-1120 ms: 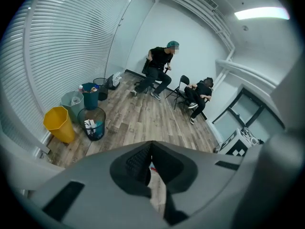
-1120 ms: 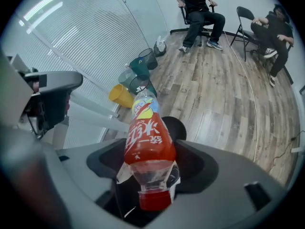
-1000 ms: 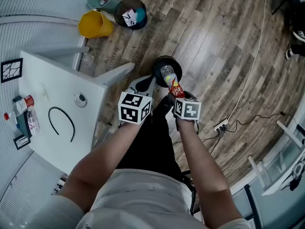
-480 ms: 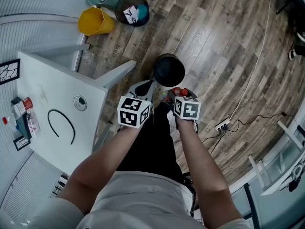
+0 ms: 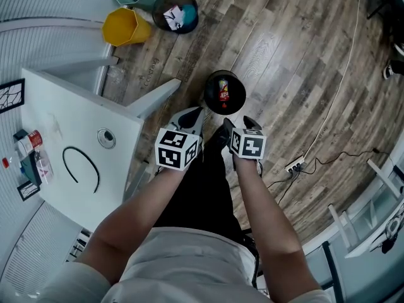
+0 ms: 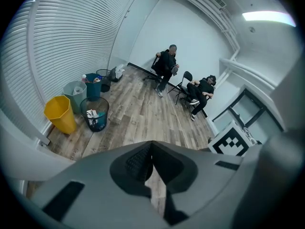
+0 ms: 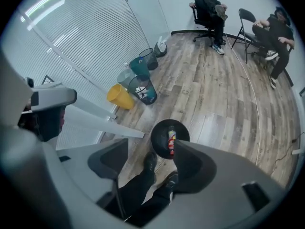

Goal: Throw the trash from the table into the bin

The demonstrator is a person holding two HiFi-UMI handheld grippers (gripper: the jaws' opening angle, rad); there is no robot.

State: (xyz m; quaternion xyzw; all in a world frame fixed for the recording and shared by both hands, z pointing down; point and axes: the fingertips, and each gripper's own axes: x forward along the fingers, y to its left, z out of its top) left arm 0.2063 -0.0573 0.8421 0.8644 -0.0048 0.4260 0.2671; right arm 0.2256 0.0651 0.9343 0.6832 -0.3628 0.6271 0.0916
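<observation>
A black round bin (image 5: 213, 98) (image 7: 161, 133) stands on the wood floor just ahead of the person's feet. Inside it lies a clear bottle with a red label (image 5: 223, 92) (image 7: 171, 141). My right gripper (image 5: 238, 126) (image 7: 150, 165) hangs just short of the bin, open, with nothing between its jaws, which have just been closing slightly. My left gripper (image 5: 191, 116) (image 6: 151, 149) is beside it on the left, its pads together on nothing. On the white table (image 5: 63, 115) at the left lie small items (image 5: 30, 145) near its far edge.
A black cable loop (image 5: 82, 161) and a round port (image 5: 105, 135) are on the table. A yellow bin (image 5: 126, 27) (image 6: 59, 113) and a mesh bin (image 5: 175, 14) (image 6: 95, 114) stand by the blinds. A power strip (image 5: 293, 165) lies on the floor. Two people (image 6: 183, 78) sit at the far wall.
A second ago the right gripper held the bottle over the black bin. The bottle has left the jaws and now lies inside the bin. Both grippers stay nearly in place.
</observation>
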